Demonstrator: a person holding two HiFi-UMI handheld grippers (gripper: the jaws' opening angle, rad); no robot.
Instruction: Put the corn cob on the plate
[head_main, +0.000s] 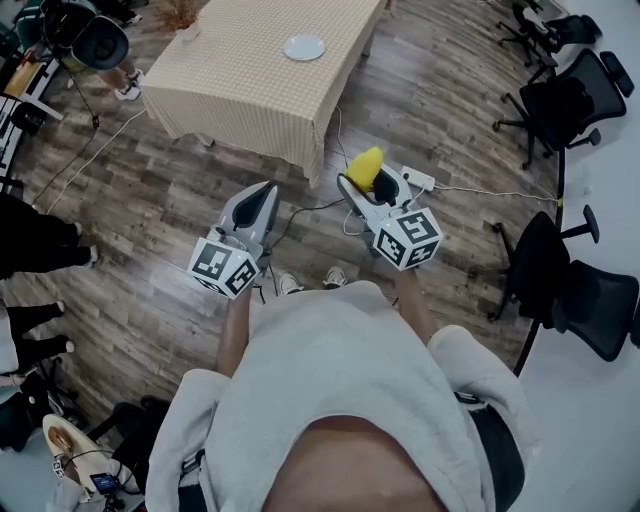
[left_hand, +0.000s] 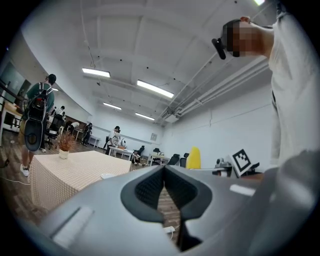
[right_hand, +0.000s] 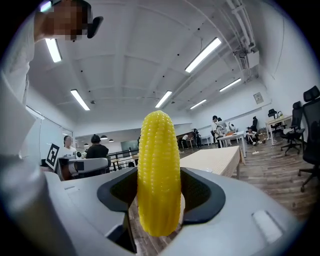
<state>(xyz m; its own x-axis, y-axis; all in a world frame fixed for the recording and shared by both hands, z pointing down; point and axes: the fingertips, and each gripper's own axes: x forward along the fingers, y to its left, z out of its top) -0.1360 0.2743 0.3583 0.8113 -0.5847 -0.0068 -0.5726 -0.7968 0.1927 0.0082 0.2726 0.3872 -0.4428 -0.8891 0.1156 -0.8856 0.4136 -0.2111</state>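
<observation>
Our right tongs (right_hand: 160, 194) are clamped on the yellow corn cob (right_hand: 159, 165), which stands upright, well short of the bench (head_main: 250, 85) draped in checked beige cloth. The small round white plate (head_main: 304, 47) sits on that bench. Our left tongs (left_hand: 164, 186) are closed together, empty.

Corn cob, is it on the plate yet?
No, the corn cob stands clamped in the right gripper, and the plate lies far off on the table.
</observation>
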